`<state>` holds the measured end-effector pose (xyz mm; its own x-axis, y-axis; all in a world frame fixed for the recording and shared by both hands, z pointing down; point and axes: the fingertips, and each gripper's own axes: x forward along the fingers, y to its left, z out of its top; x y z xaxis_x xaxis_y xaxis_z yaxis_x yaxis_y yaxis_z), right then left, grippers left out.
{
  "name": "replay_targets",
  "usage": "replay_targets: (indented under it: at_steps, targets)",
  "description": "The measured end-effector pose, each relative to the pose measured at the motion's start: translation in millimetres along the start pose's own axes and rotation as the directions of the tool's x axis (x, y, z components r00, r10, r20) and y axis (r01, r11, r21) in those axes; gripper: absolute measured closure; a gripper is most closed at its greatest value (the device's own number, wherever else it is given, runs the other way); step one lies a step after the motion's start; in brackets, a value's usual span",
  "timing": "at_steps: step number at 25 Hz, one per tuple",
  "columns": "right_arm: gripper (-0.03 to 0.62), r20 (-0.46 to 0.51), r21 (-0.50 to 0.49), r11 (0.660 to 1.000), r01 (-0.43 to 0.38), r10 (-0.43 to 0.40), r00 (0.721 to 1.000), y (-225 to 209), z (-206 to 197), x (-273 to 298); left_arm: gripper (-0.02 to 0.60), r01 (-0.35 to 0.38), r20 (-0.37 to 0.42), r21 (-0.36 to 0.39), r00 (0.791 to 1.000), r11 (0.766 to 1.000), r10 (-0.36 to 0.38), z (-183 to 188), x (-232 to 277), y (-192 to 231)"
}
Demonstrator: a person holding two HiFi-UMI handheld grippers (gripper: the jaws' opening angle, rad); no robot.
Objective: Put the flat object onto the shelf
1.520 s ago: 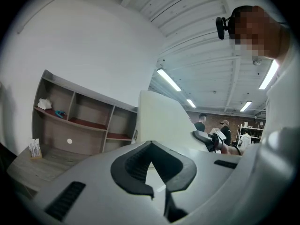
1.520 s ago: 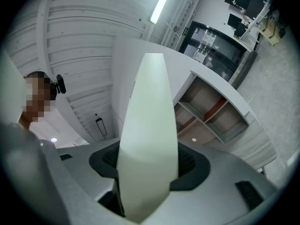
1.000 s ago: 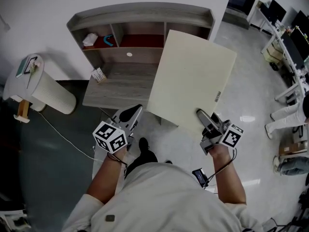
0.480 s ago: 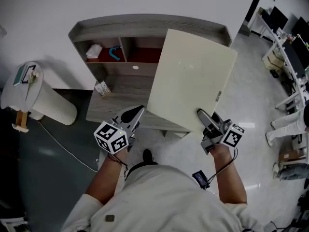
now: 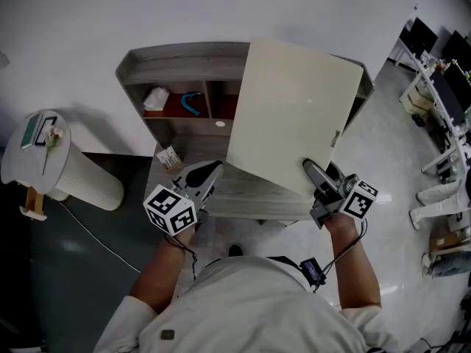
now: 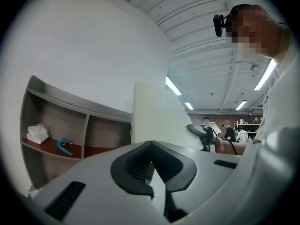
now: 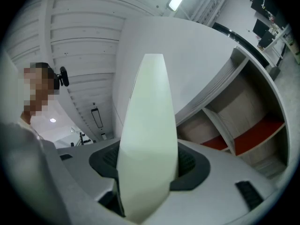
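The right gripper (image 5: 318, 173) is clamping the lower edge of the pale flat board (image 5: 294, 116), which is hanging tilted above the grey wooden shelf (image 5: 184, 54). The shelf is standing against the white wall (image 5: 147, 6). The left gripper (image 5: 208, 170) is hovering closed and empty over the front of the shelf. The glossy floor (image 5: 397, 168) is reflecting light beside the desks (image 5: 441, 72).

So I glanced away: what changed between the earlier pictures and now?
The flat board has been carried closer to the shelf, hiding more of its right end. The right gripper stays clamped on the board's near edge; the left gripper stays empty beside it.
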<state>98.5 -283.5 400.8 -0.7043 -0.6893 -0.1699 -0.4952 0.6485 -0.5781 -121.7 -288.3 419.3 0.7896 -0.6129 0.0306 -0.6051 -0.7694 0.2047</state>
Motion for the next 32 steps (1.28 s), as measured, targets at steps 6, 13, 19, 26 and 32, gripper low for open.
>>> replay_targets:
  at_steps: [6, 13, 19, 26, 32]
  targets:
    - [0.316, 0.014, -0.058, 0.998, -0.012, 0.012, 1.0, 2.4, 19.9, 29.4, 0.566, 0.03, 0.008, 0.039, 1.0, 0.999, -0.03, 19.3, 5.8, 20.5]
    - [0.316, 0.022, -0.121, 0.992, -0.038, 0.041, 0.999, -2.3, 54.1, 52.0, 0.566, 0.039, 0.022, 0.073, 0.999, 0.997, -0.041, 42.7, 23.4, 32.8]
    - [0.316, 0.018, -0.165, 0.984, -0.075, 0.079, 0.997, -12.0, 84.7, 76.7, 0.566, 0.047, 0.035, 0.088, 0.998, 0.995, -0.051, 64.7, 45.1, 40.5]
    - [0.316, 0.011, -0.2, 0.971, -0.128, 0.133, 0.991, -23.0, 112.5, 97.6, 0.566, 0.015, 0.052, 0.131, 0.998, 0.991, -0.022, 79.2, 65.5, 48.2]
    - [0.316, -0.017, -0.235, 0.956, -0.175, 0.176, 0.984, -39.6, 151.6, 127.1, 0.566, -0.023, 0.068, 0.147, 0.998, 0.989, 0.013, 100.9, 95.8, 61.1]
